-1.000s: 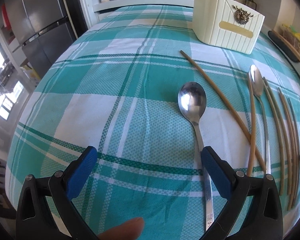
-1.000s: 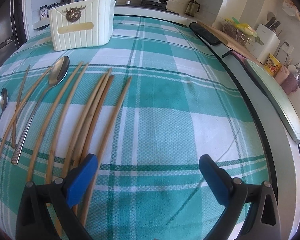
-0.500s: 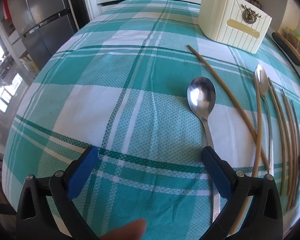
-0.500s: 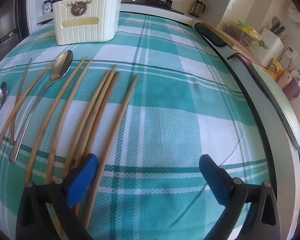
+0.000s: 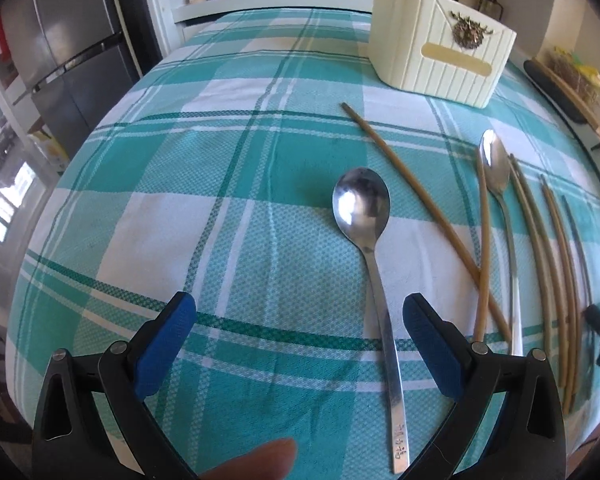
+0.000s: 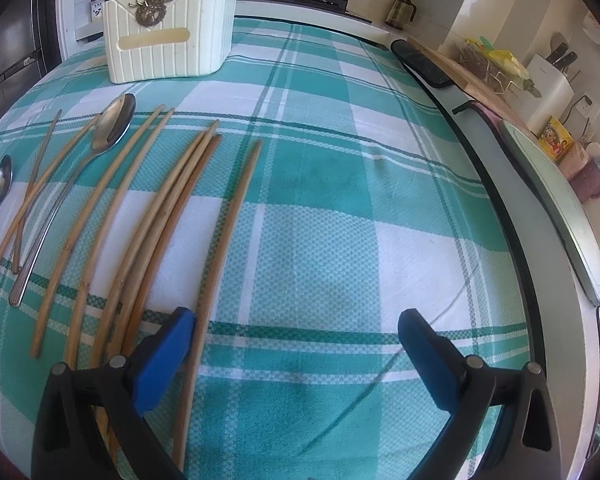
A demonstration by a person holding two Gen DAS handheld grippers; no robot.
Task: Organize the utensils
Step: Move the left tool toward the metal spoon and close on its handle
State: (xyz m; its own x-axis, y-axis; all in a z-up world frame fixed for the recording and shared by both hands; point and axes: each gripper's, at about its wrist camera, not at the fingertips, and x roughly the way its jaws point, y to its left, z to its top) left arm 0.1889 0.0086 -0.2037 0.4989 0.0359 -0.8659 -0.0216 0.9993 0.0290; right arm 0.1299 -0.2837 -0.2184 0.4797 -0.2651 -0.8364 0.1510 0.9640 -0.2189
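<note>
Left tool [image 5: 296, 322] low over the checked surface [image 5: 172, 216], fingers spread wide, short spoon [image 5: 370, 248] lying flat with its handle between them, untouched. Right tool [image 6: 296, 330] likewise spread and empty, left finger beside the rightmost chopstick [image 6: 224, 240]. Cream holder [image 6: 168, 54] upright at the far end.
</note>
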